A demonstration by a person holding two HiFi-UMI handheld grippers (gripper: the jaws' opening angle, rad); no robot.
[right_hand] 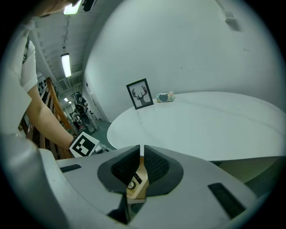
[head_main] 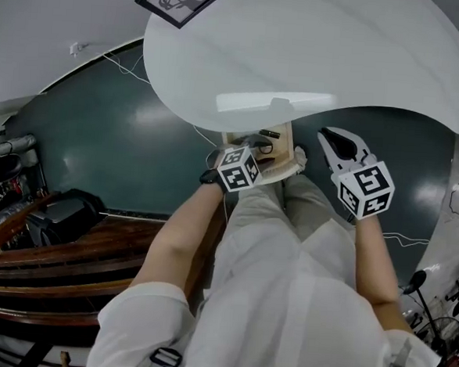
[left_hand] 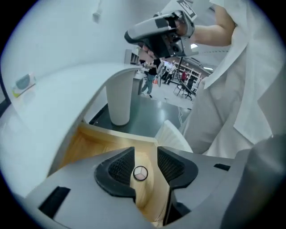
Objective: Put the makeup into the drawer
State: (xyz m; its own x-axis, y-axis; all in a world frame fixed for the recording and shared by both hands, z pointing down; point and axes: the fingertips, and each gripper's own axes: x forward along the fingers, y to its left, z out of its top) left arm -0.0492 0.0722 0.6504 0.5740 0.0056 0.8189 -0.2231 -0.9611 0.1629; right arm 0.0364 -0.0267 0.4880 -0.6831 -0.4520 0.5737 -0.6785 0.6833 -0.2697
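Observation:
A small round makeup compact [left_hand: 140, 173] lies on the floor of the pale wooden drawer [left_hand: 89, 143], which is pulled out from under the white round table [head_main: 301, 50]. My left gripper [left_hand: 145, 154] hangs above the drawer, open, with the compact showing through the gap well below the pads. In the head view the left gripper [head_main: 251, 150] is over the drawer [head_main: 282, 163]. My right gripper [head_main: 327, 137] is held to the right of the drawer, its jaws together and empty. In the right gripper view the right gripper [right_hand: 141, 154] shows only a thin slit, with the drawer [right_hand: 136, 185] behind it.
The table's white pedestal [left_hand: 119, 100] stands behind the drawer. A framed deer picture [right_hand: 142, 95] and a small packet [right_hand: 165, 96] sit at the table's far edge. A dark wooden railing [head_main: 67, 261] runs at the left. The person's legs are right at the drawer front.

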